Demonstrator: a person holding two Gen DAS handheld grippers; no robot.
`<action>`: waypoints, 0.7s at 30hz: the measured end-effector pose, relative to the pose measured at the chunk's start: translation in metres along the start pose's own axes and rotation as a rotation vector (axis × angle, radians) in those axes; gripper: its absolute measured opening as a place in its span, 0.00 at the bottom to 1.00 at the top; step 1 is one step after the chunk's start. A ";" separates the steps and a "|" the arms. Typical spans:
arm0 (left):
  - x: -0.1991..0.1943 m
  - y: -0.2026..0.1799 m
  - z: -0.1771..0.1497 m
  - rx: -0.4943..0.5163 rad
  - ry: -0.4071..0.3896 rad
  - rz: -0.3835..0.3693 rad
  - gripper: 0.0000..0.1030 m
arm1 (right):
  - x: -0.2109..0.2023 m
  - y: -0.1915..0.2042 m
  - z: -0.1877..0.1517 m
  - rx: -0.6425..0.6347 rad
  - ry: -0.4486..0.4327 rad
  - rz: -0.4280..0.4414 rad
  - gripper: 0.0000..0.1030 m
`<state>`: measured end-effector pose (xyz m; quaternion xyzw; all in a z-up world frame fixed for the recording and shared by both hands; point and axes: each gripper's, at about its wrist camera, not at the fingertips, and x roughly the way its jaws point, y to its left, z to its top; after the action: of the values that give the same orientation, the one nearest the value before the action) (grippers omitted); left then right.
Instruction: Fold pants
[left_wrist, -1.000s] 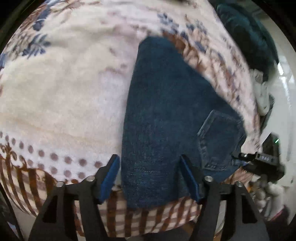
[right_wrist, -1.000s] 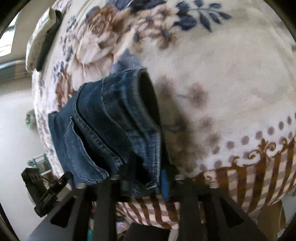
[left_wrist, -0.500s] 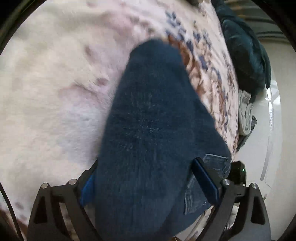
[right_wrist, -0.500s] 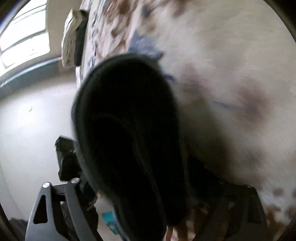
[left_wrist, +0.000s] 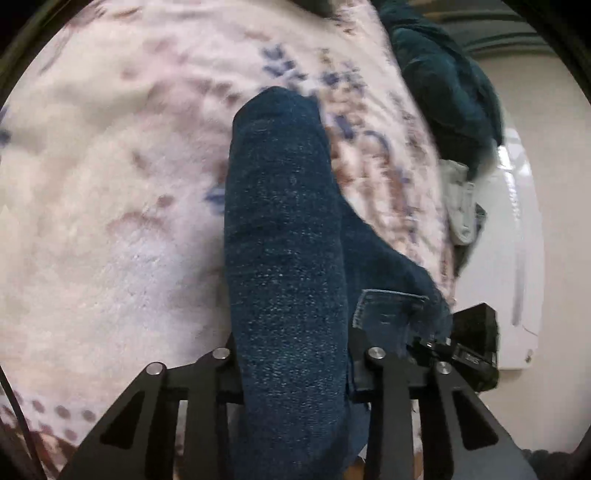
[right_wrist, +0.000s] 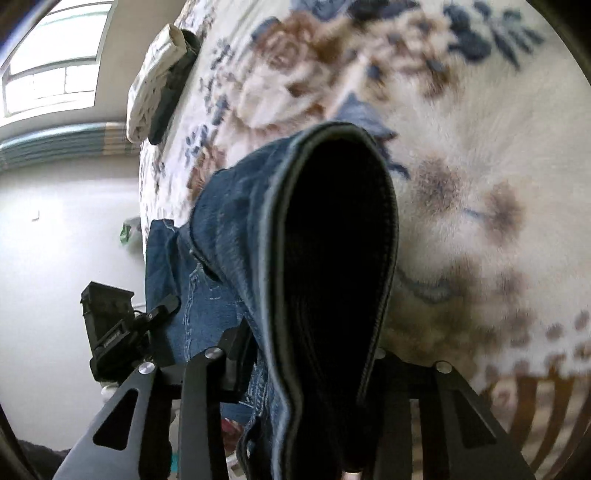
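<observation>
while the jeans (left_wrist: 288, 258) hang lifted above the blanket (left_wrist: 110, 221), left gripper (left_wrist: 291, 354) and right gripper (right_wrist: 299, 354) each have jaws clamped on denim. the fold looks midway: one end is raised, not yet laid over and flattened.

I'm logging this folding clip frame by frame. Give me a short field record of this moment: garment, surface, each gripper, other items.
garment: dark blue denim pants, lifted into a fold over the bed
surface: cream floral plush blanket
left gripper: shut on the pants
right gripper: shut on the pants, waistband side
other items: dark teal plush throw at the bed's far edge; white folded cloth near the window
</observation>
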<state>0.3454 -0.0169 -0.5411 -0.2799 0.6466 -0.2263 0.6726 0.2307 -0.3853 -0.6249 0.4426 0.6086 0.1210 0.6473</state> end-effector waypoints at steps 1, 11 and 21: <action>-0.006 -0.005 0.003 0.010 -0.002 -0.009 0.28 | -0.006 0.007 -0.003 0.014 -0.018 0.023 0.33; -0.111 -0.048 0.071 0.112 -0.049 -0.058 0.28 | -0.041 0.148 0.001 -0.053 -0.156 0.055 0.31; -0.185 -0.076 0.227 0.157 -0.201 -0.017 0.28 | -0.017 0.293 0.141 -0.233 -0.172 0.112 0.31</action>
<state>0.5648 0.0695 -0.3509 -0.2529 0.5538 -0.2527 0.7520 0.4648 -0.2873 -0.4209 0.4066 0.5069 0.1883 0.7364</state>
